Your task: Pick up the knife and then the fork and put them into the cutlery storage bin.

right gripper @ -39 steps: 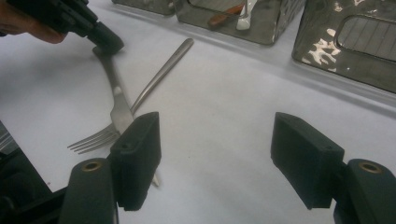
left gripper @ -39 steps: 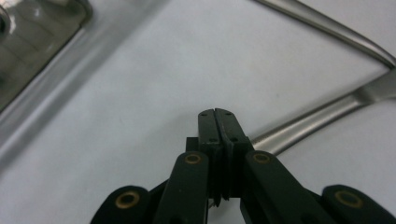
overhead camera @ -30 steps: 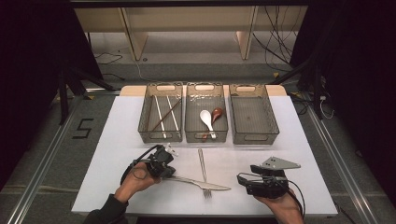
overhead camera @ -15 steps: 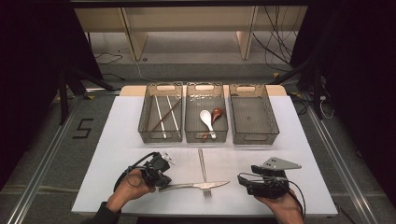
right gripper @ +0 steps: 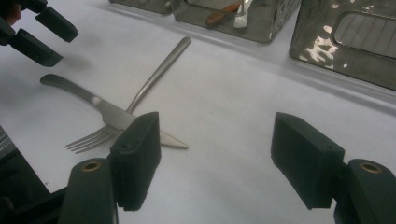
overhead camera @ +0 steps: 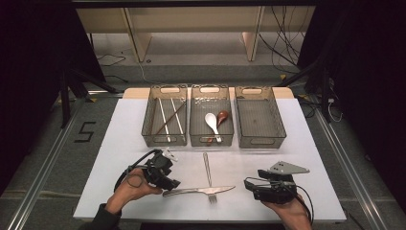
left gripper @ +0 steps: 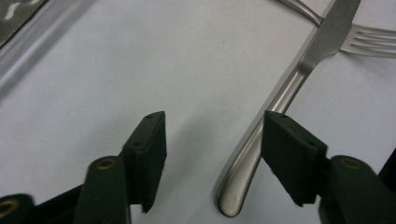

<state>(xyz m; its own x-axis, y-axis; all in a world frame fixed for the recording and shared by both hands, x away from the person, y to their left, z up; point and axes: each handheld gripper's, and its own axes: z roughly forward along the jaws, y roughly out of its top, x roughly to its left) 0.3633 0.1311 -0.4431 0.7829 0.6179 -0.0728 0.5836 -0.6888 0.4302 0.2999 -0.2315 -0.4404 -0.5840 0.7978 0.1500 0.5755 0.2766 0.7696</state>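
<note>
A steel table knife (overhead camera: 198,190) lies flat on the white table, its blade across the tines of a fork (overhead camera: 208,177). My left gripper (overhead camera: 171,184) sits at the knife's handle end. Its jaws have just been opening. In the left gripper view the handle (left gripper: 280,98) lies on the table between the jaws of the left gripper (left gripper: 215,121), close to the right pad, and neither pad presses on it. My right gripper (overhead camera: 249,184) rests at the front right, open with nothing between its jaws (right gripper: 217,126). The knife (right gripper: 93,100) and the fork (right gripper: 159,72) lie ahead of it.
Three clear bins stand in a row at the back. The left bin (overhead camera: 146,120) holds chopsticks (overhead camera: 165,117). The middle bin (overhead camera: 211,142) holds a white spoon (overhead camera: 212,122) and a brown spoon (overhead camera: 222,116). The right bin (overhead camera: 261,141) has nothing in it.
The left gripper, shut on the knife handle a second ago, has let go. The knife's handle end swung toward the front edge and now lies on the table. The right gripper has stayed put.
</note>
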